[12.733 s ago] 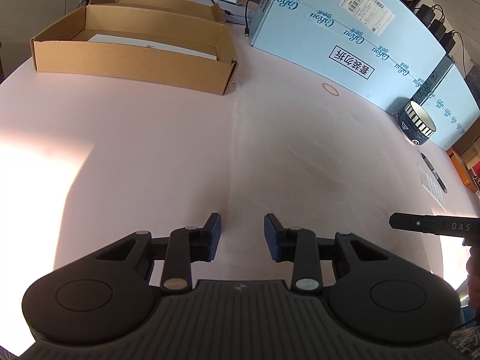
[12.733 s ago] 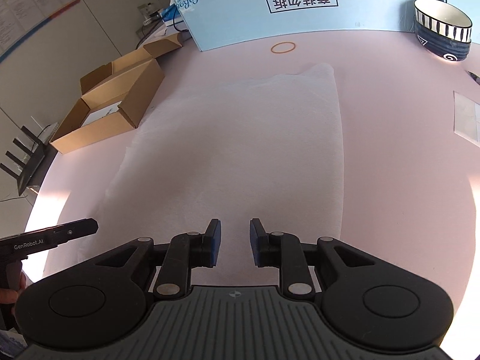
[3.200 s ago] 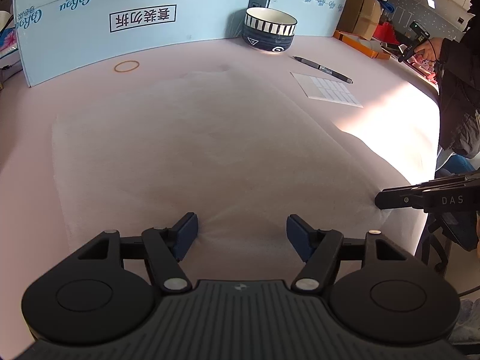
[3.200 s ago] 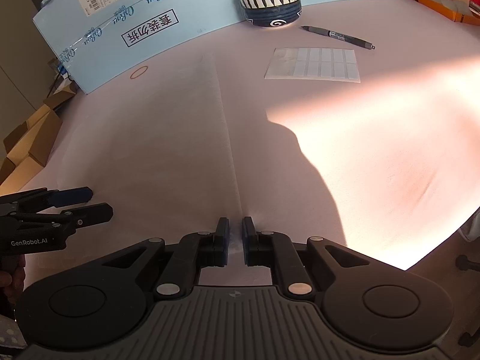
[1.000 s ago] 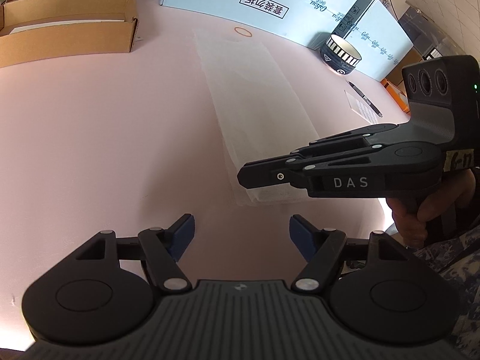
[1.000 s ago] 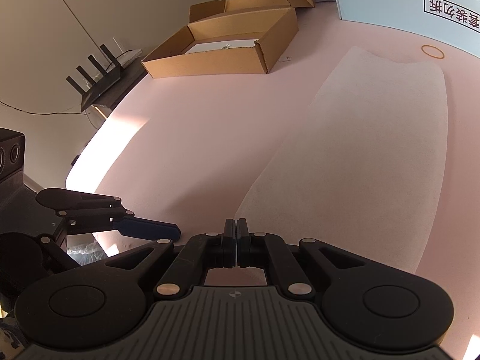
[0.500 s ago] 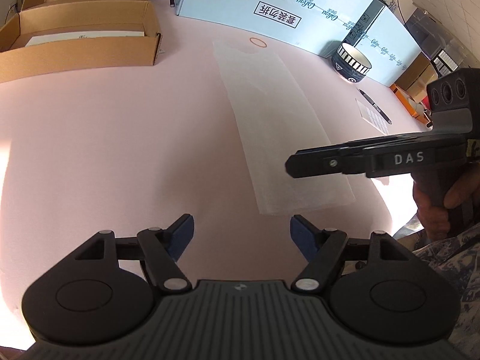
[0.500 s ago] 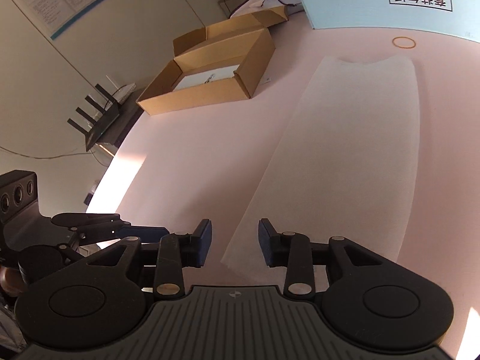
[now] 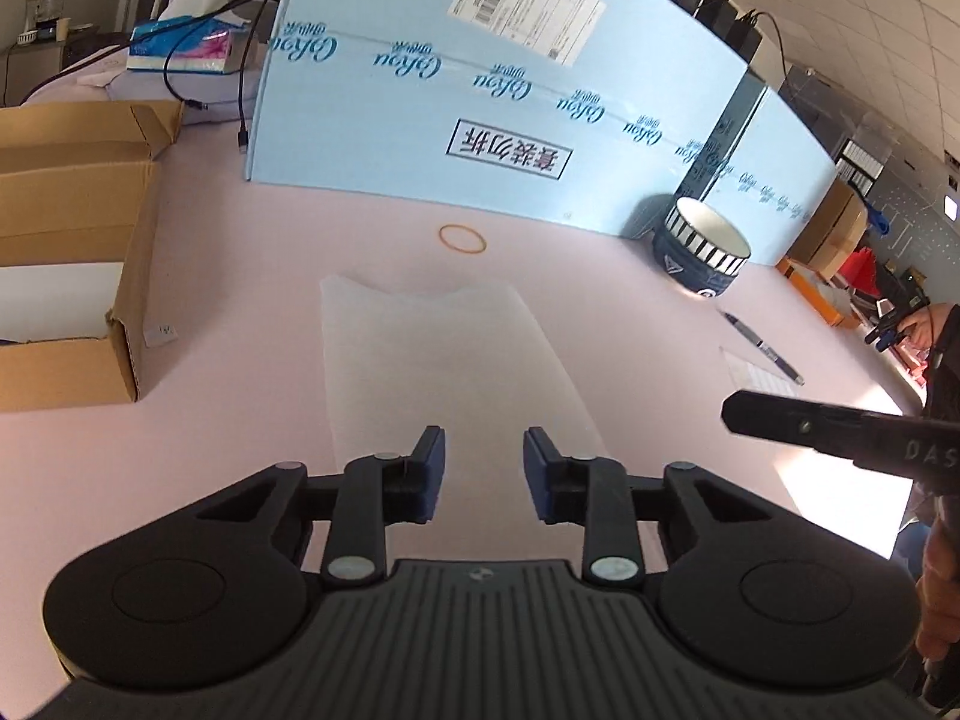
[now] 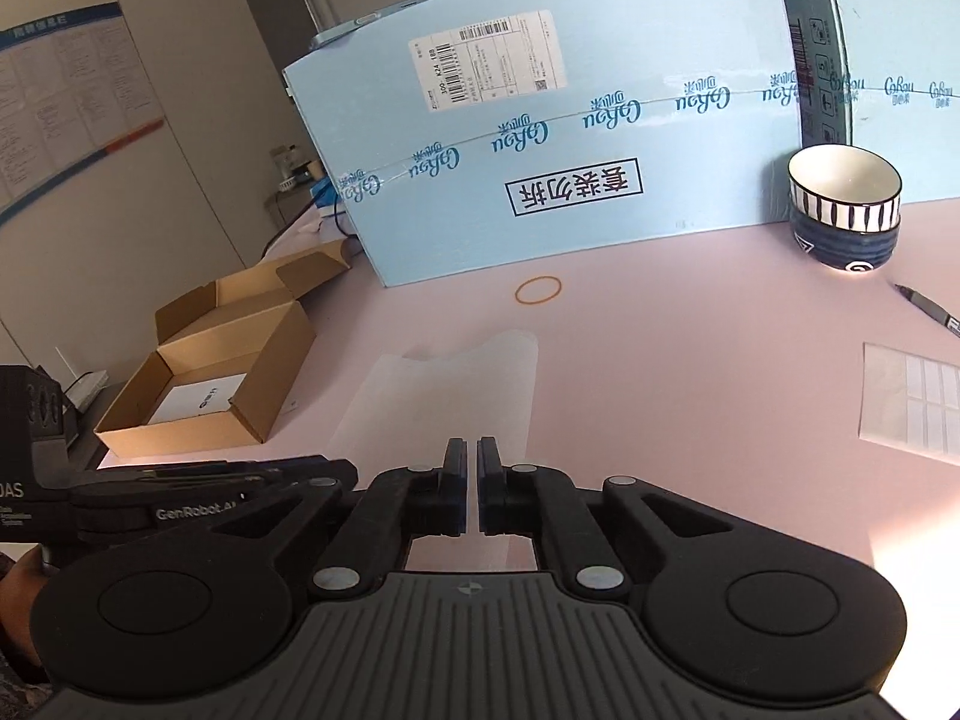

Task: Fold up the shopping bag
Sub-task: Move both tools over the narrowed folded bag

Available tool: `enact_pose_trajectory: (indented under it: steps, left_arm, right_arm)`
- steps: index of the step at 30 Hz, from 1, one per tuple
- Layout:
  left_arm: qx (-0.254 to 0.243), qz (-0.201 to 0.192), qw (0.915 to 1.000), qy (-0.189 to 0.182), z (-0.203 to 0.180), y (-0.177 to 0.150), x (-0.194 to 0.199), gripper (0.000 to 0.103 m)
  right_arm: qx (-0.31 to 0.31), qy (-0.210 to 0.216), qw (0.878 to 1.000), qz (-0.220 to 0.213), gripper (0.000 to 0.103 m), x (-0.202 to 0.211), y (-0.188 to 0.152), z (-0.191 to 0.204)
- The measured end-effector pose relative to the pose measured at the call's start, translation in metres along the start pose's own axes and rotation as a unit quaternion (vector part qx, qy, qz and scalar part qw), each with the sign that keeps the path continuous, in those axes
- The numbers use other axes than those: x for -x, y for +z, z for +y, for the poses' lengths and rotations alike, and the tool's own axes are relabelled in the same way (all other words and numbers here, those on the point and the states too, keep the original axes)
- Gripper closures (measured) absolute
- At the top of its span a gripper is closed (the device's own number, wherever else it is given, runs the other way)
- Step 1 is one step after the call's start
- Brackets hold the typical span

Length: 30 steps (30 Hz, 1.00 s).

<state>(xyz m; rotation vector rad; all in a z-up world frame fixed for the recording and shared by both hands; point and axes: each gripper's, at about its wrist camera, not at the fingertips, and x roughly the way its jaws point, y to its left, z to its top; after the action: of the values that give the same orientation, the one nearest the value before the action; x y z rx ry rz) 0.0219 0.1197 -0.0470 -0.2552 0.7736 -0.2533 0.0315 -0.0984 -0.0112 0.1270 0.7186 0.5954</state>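
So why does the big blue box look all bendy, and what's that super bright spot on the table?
Left wrist view: the fisheye lens curves the blue box into an arc, and sunlight washes out the table at the right. Right wrist view: the box's edges bow too, glare whitens the table's lower right corner, and the pale shopping bag barely stands out from the pink top.

Both views are bright and evenly lit, in sharp focus. A hard sunlit patch glares on the table (image 9: 864, 480) at its right edge, washing out detail. Fisheye distortion bows the blue carton (image 10: 570, 150); frame corners vignette black.
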Motion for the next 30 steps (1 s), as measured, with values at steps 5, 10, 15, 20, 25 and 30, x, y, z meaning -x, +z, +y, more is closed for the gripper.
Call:
enact_pose_trajectory:
  steps: [5,10,15,20,25,30]
  left_arm:
    - [-0.017,0.009,0.9996,0.021,0.010,0.006,-0.020,0.080]
    - [-0.021,-0.002,0.9995,0.024,0.016,0.019,-0.033,0.080]
    - [-0.021,0.005,0.9986,0.048,0.025,0.027,-0.053,0.080]
    - [-0.019,-0.001,0.9986,0.048,0.034,0.034,-0.062,0.080]
    - [-0.018,0.001,0.9986,0.050,0.037,0.046,-0.074,0.080]
    - [-0.007,-0.006,0.9992,0.039,0.043,0.045,-0.075,0.080]
  right_arm:
    - [0.024,0.026,0.999,0.022,0.100,-0.043,0.003,0.002]
    - [0.038,0.018,0.999,0.027,0.100,-0.080,0.009,-0.004]
    - [0.038,-0.005,0.999,0.029,0.100,-0.101,0.013,-0.020]
    - [0.035,-0.021,0.999,0.026,0.099,-0.115,0.020,-0.035]
    - [0.068,-0.030,0.997,0.026,0.101,-0.130,0.025,-0.033]
    - [0.080,-0.036,0.996,0.022,0.102,-0.137,0.026,-0.034]
